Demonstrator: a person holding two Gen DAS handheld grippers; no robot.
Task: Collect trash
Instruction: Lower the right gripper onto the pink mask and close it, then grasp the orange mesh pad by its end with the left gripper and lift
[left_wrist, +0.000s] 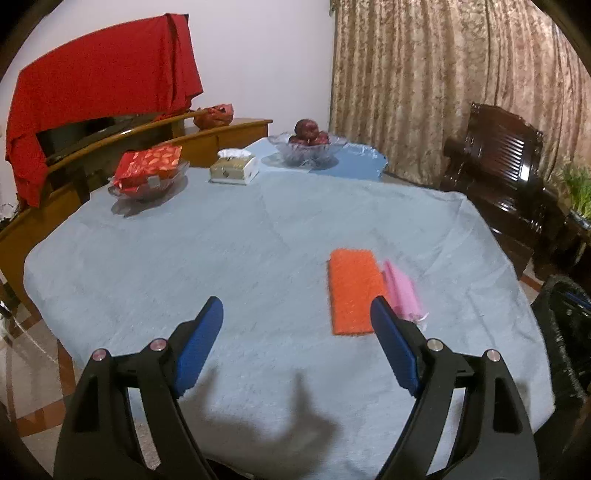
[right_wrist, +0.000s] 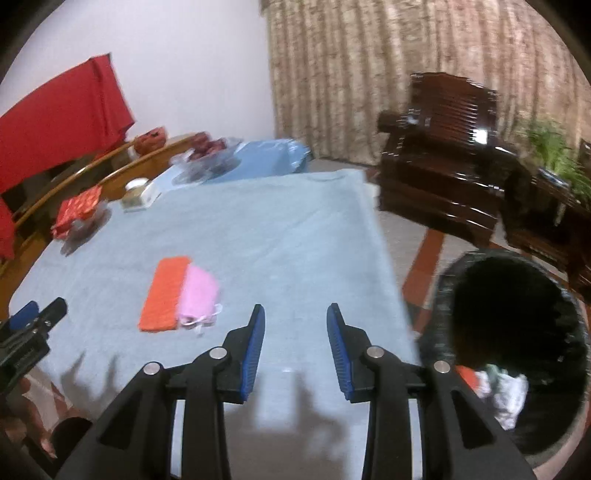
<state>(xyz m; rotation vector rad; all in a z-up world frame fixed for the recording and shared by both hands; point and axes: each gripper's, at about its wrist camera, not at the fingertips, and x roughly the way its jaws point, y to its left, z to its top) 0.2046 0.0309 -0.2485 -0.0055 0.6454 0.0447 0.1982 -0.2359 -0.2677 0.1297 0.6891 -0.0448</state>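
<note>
both jaws spread, empty, over the counter (left_wrist: 258, 229)
orange pad (left_wrist: 352, 291) lies just ahead of the left jaws; bin (right_wrist: 517, 332) sits right of the right jaws.

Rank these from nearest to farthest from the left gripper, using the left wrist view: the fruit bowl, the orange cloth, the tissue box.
1. Orange cloth: on the table just ahead of the left gripper, beside its right finger.
2. Tissue box: far side of the table, left of centre.
3. Fruit bowl: farthest, behind and right of the tissue box.
</note>
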